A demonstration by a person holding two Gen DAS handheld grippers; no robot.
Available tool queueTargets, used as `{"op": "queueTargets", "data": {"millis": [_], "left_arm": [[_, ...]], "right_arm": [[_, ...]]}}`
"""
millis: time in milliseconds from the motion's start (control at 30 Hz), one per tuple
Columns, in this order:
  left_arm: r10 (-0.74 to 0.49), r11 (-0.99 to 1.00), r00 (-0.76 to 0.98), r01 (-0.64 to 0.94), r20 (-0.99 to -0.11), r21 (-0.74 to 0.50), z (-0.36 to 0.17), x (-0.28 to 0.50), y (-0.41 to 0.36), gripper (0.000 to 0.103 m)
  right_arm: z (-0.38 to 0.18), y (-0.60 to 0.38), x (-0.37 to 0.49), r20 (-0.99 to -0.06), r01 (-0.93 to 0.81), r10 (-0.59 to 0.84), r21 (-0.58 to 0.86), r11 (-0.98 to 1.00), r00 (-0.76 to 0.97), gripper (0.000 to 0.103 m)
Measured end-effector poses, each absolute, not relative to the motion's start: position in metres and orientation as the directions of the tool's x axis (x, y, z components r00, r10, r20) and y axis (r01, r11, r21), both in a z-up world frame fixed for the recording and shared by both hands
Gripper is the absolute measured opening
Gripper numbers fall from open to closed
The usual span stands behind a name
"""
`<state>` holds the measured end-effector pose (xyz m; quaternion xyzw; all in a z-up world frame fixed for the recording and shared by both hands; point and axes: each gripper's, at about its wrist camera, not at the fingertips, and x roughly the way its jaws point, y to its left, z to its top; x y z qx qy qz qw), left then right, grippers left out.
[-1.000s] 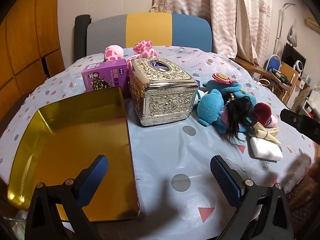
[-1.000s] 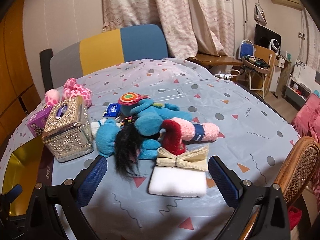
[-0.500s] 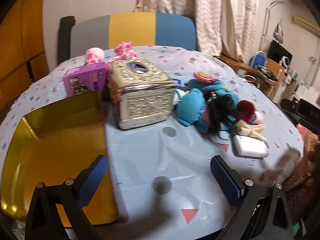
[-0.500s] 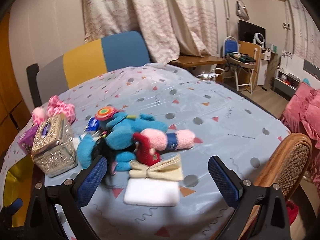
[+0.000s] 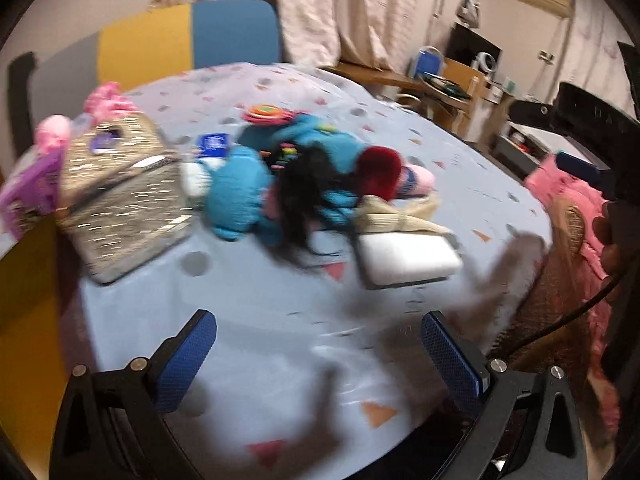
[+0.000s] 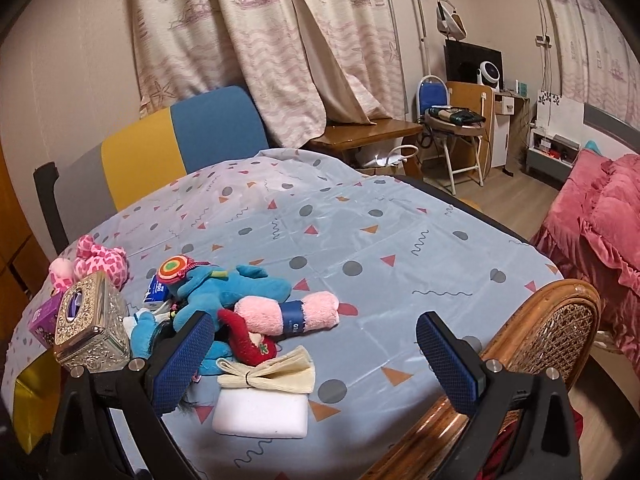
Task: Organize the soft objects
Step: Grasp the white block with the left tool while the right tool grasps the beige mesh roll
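Observation:
A heap of soft things lies mid-table: a blue plush toy [image 5: 240,192] [image 6: 224,284] with black hair, a red plush piece [image 5: 380,168] [image 6: 248,340], a rolled pink towel [image 6: 288,312], a cream bow-tied cloth [image 5: 396,216] [image 6: 268,372] and a white sponge block [image 5: 408,260] [image 6: 260,412]. My left gripper [image 5: 320,356] is open above the bare cloth in front of the heap; this view is motion-blurred. My right gripper [image 6: 312,360] is open, raised over the table's near right side, holding nothing. A gold tray [image 6: 28,404] [image 5: 24,320] sits at the left.
An ornate silver tissue box [image 5: 116,200] [image 6: 88,332], a purple carton [image 6: 44,316] and a pink spotted plush [image 6: 100,260] stand at the left. A wicker chair back [image 6: 552,336] rises by the table's right edge. The other gripper's body [image 5: 592,128] shows at the far right.
The left gripper has swung right, away from the gold tray toward the soft heap. The right gripper has lifted and pulled back, so the heap now lies lower left in its view.

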<state>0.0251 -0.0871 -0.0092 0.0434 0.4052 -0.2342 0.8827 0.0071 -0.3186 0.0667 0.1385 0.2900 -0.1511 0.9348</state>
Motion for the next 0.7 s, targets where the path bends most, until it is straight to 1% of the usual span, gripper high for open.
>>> {"op": "queueTargets", "data": {"millis": [133,267,400,533,700], "left_arm": [[-0.447,0.842,0.498,0.516,-0.743,-0.160,-0.013,0.036,-0.115,0.103],[-0.489,0.813,0.413,0.534,-0.768,-0.230,-0.022,0.052,-0.143,0.103],[-0.484,0.803,0.387,0.552,-0.785,-0.224,-0.028,0.063,-0.178,0.103],[-0.457,0.816,0.325,0.523,-0.828,-0.245,-0.046,0.076,-0.207,0.103],[-0.422,0.827,0.328,0.522,-0.845,-0.210,-0.060,0.081,-0.228,0.103]], "right_arm": [[0.074,-0.324,0.003,-0.575,0.358,-0.194,0.185,0.915,0.794,0.103],[0.080,-0.326,0.001,-0.567,0.340,-0.185,0.180,0.923,0.803,0.103],[0.080,-0.329,0.002,-0.568,0.332,-0.176,0.184,0.925,0.804,0.103],[0.077,-0.336,0.003,-0.582,0.334,-0.159,0.206,0.920,0.797,0.103],[0.070,-0.342,0.007,-0.603,0.336,-0.147,0.214,0.917,0.784,0.103]]}}
